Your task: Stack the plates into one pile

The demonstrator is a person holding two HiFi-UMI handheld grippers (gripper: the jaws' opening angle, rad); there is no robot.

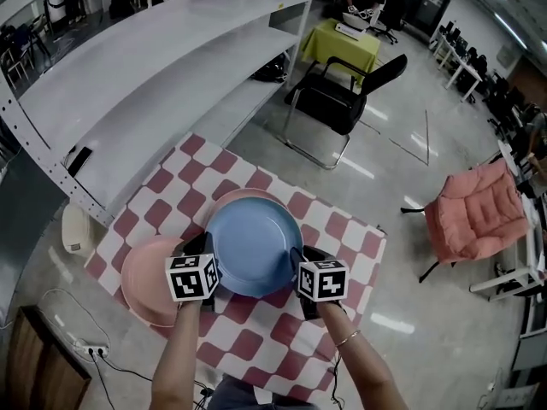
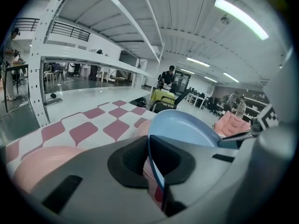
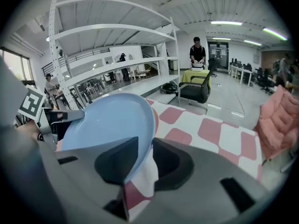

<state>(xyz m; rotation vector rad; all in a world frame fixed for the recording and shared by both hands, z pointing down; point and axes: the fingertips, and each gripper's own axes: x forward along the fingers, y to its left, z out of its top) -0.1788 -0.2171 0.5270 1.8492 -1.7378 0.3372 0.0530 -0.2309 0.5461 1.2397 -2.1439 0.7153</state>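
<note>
The blue plate [image 1: 254, 244] hung between the two claws. The left claw [image 1: 208, 253] was nearly closed on its rim at 9 o'clock, and the right claw [image 1: 299, 260] was clamped on the rim at 3 o'clock with its jaws wider apart.

A pink plate [image 1: 248, 196] lay directly beneath on the checkered tabletop [image 1: 342, 229], with only its 12 o'clock edge showing. The blue plate therefore sat slightly toward 6 o'clock of it. Setting it down centred would probably need a small shift toward 12 o'clock.

A second pink plate [image 1: 147, 280] lay at 8 o'clock, nearest the left claw.
</note>
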